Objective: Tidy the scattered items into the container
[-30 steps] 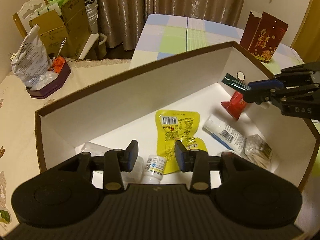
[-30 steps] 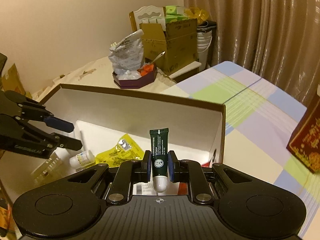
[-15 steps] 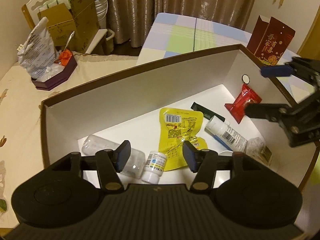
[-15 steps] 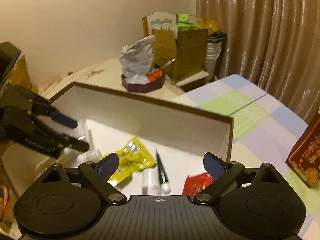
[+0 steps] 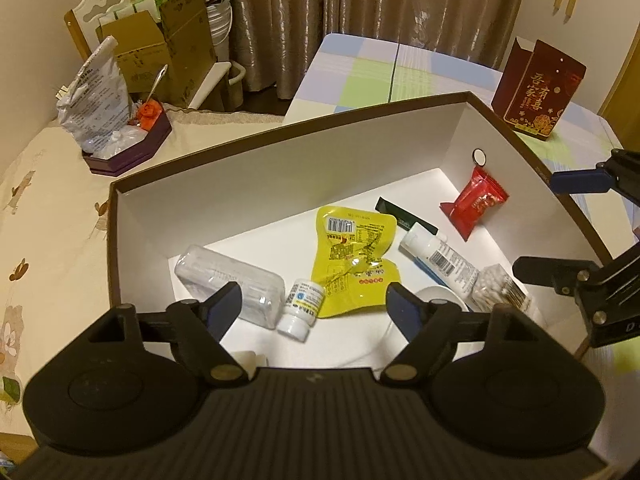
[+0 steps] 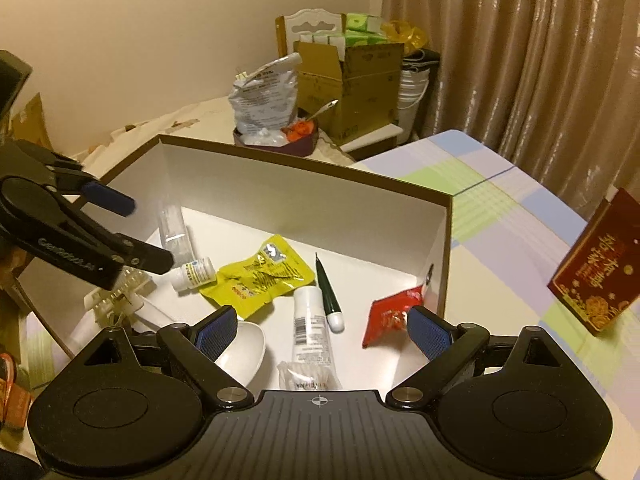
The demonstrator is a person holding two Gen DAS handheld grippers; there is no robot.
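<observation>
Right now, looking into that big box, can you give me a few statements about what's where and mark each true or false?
1. The yellow pouch lies inside the box. True.
2. The right gripper clamps the dark green tube. False: its jaws stand open and the tube lies on the box floor.
3. The red packet rests near a corner of the box. True.
4. The small white bottle stands upright. False: it lies on its side.

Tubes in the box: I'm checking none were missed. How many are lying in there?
2. The white tube lies mid-floor; the dark green tube lies touching it on the side toward the red packet. Others may be hidden behind the right gripper.
</observation>
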